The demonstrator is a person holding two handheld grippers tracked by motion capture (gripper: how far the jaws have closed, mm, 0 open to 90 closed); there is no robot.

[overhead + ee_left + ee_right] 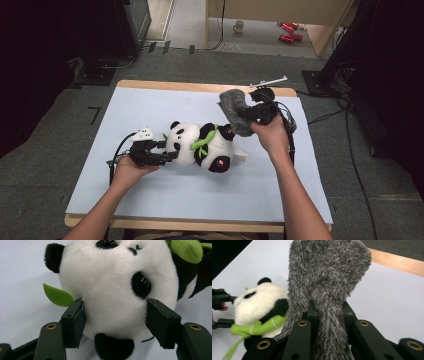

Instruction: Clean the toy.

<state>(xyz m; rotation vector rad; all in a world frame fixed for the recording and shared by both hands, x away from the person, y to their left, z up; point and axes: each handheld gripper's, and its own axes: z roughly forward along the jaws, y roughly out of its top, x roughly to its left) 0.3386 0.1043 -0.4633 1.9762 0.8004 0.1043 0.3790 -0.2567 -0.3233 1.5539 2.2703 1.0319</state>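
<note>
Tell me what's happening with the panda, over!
Left gripper jaws around the panda head, pads touching the fur. Right gripper shut on a grey fuzzy cloth, lifted above the table. Nothing in the way.

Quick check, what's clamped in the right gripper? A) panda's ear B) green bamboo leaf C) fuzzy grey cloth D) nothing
C: in the right gripper view the right gripper has its jaws pinched shut on the fuzzy grey cloth, held up off the table beside the plush panda.

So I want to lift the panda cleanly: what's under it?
The panda lies on the pale sheet covering the table. A green leaf pokes out beside its head. Whatever is beneath its body is covered.
</note>
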